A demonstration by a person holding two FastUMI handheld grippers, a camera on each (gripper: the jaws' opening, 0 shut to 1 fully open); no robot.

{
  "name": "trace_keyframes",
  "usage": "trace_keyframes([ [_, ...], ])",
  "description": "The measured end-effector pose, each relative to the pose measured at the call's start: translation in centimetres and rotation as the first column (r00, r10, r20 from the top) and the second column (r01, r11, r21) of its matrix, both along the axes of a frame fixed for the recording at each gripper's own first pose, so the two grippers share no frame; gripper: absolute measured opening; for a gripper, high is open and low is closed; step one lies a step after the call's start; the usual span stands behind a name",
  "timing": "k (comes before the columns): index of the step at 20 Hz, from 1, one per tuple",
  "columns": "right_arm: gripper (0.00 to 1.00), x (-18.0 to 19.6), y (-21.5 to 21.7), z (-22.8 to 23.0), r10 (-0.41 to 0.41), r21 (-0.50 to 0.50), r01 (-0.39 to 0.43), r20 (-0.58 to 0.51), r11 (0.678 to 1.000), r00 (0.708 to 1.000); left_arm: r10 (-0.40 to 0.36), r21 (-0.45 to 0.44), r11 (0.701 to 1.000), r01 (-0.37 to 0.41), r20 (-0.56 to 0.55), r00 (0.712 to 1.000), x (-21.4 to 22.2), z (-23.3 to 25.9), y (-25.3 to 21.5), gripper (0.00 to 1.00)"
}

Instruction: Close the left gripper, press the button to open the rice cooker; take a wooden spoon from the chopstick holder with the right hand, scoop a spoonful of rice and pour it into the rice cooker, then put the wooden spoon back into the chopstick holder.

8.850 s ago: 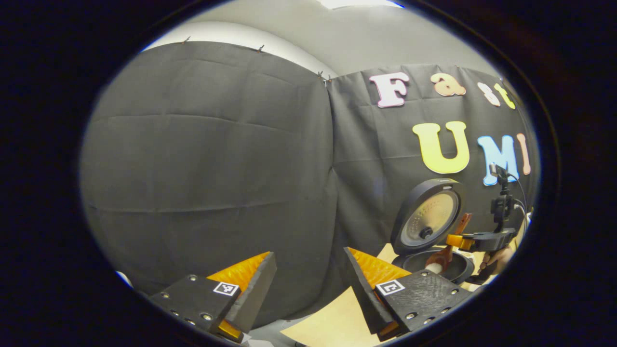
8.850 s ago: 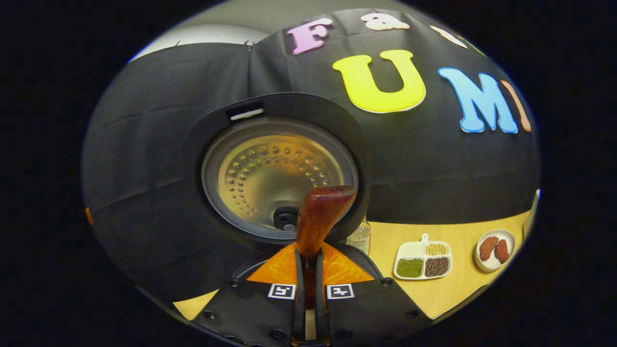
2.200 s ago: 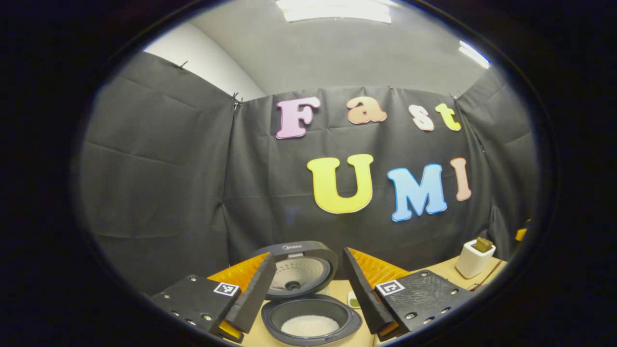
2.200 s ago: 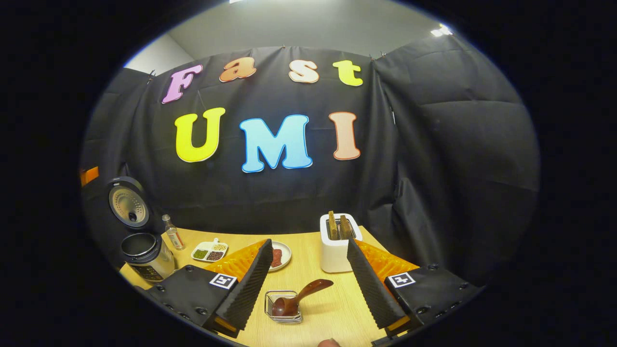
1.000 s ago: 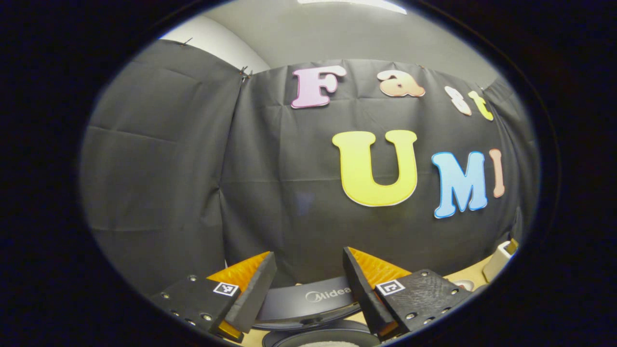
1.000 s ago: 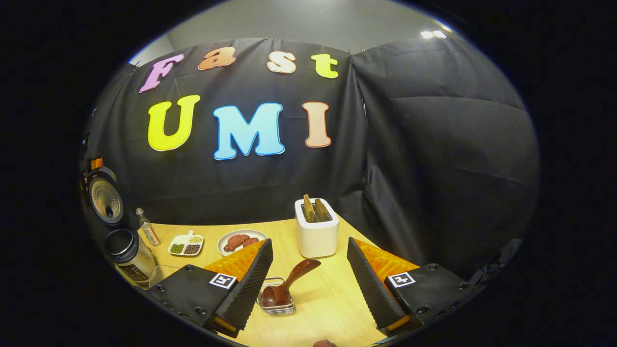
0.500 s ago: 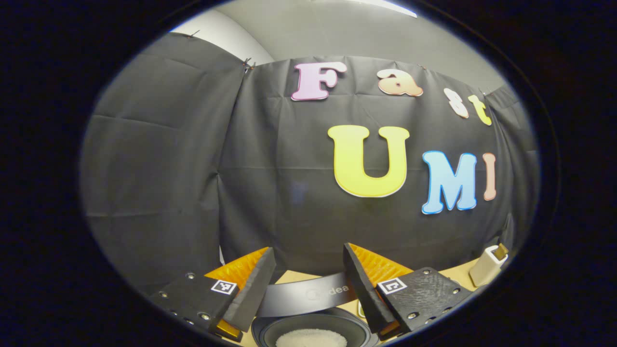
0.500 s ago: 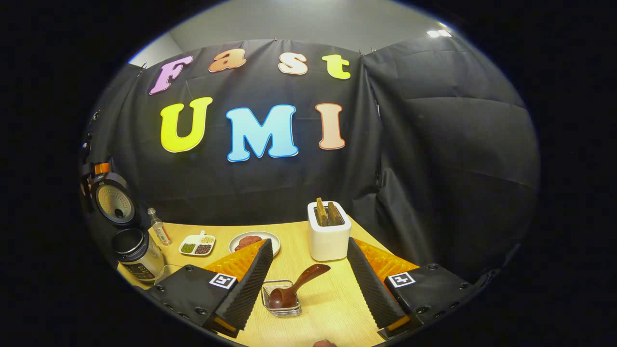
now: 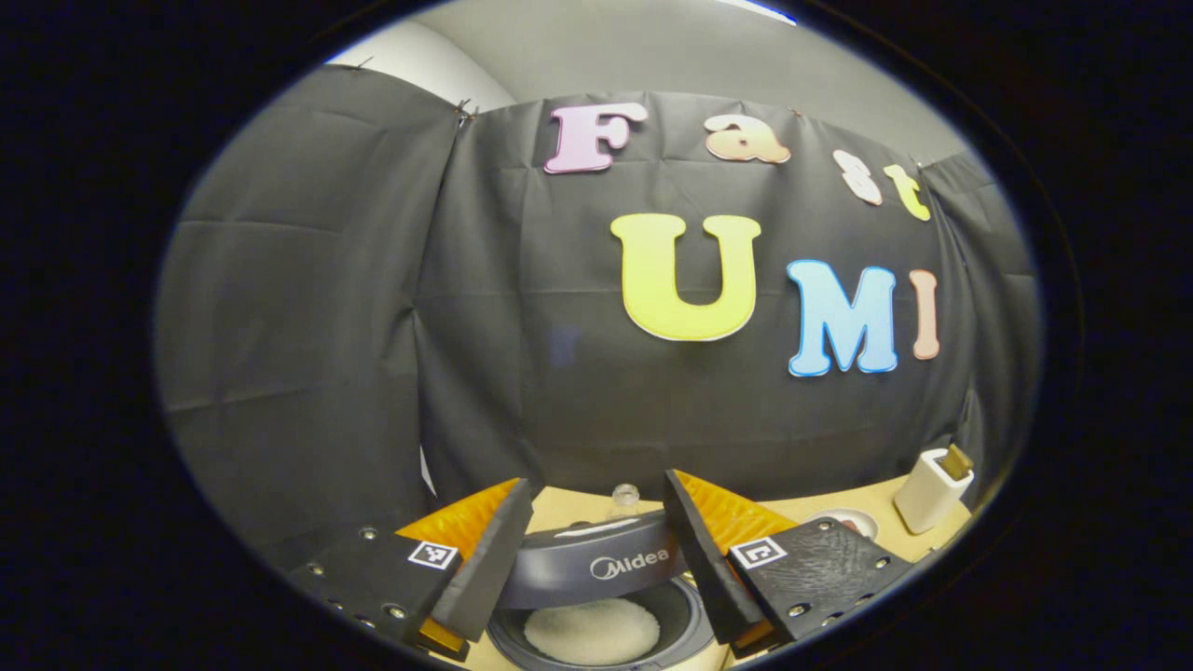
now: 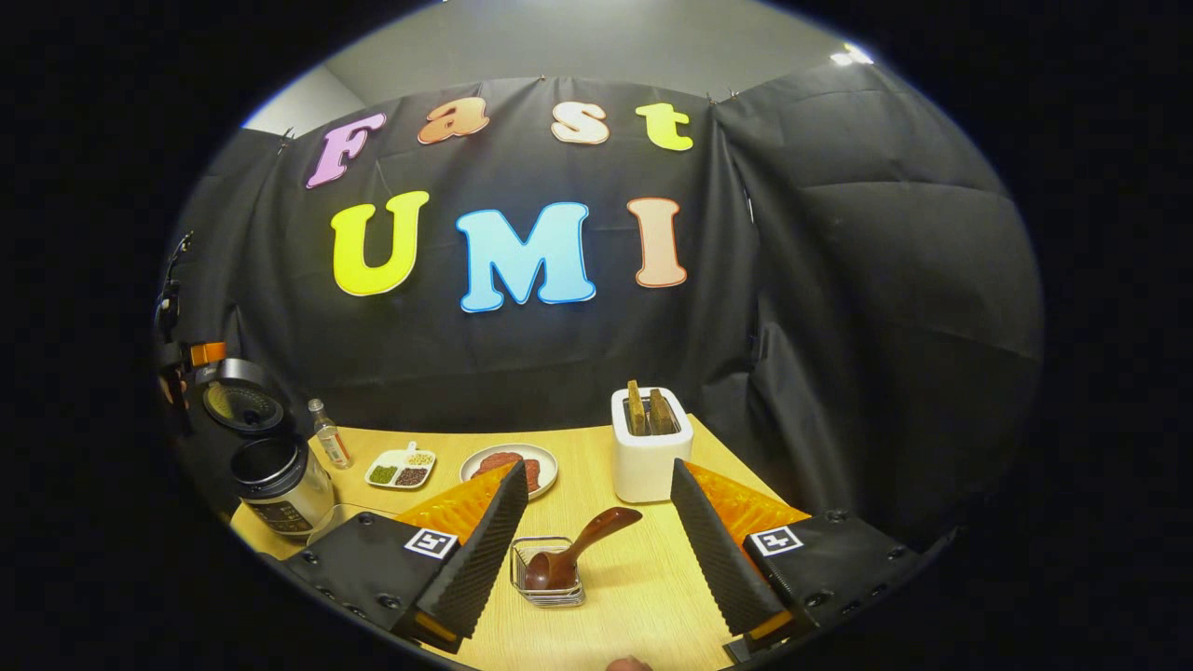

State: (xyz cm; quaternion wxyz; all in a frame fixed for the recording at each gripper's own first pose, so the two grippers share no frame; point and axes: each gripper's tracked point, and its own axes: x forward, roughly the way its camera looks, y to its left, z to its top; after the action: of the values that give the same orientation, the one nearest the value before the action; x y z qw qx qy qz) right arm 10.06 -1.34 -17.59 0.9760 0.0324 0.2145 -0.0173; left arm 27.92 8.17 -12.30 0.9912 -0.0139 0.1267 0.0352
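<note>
1. Rice cooker (image 9: 596,596) is seen in the left gripper view directly below and between the fingers of the left gripper (image 9: 596,550), its lid (image 9: 596,564) tilted partway down over the pot.
2. White rice (image 9: 592,631) is seen in the pot, under the lid's front edge.
3. The left gripper's fingers are spread wide apart, with nothing held between them; the lid lies in the gap between them.
4. In the right gripper view, the right gripper (image 10: 601,540) is held above the wooden table (image 10: 643,606), its fingers likewise spread apart and empty.
5. The wooden spoon (image 10: 573,552) is seen between those fingers but farther off, untouched by either; its bowl rests in the wire chopstick holder (image 10: 547,571) and its handle leans up toward the right.
6. A white toaster (image 10: 651,445) with two slices in it stands beyond the spoon.
7. The rice cooker is seen again at the far left of the table, well apart from the right gripper, with a small bottle (image 10: 328,433), a divided dish (image 10: 401,469) and a plate (image 10: 511,465) beside it.
</note>
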Motion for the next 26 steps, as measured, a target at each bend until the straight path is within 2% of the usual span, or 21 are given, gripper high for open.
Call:
trace_keyframes([
  [5, 0.98, -0.6, -0.7, 0.2, 0.019, 0.003, -0.019, 0.003, 1.0, 1.0, -0.012, -0.013, 1.0, 0.011, -0.035, 0.999, -2.7, -1.3, -0.6, 0.91],
  [26, 0.98, -2.2, -1.3, -0.2, 0.058, 0.017, -0.058, -0.012, 0.998, 0.998, -0.049, -0.028, 0.999, 0.046, -0.114, 0.992, -8.6, -8.7, -3.4, 0.91],
])
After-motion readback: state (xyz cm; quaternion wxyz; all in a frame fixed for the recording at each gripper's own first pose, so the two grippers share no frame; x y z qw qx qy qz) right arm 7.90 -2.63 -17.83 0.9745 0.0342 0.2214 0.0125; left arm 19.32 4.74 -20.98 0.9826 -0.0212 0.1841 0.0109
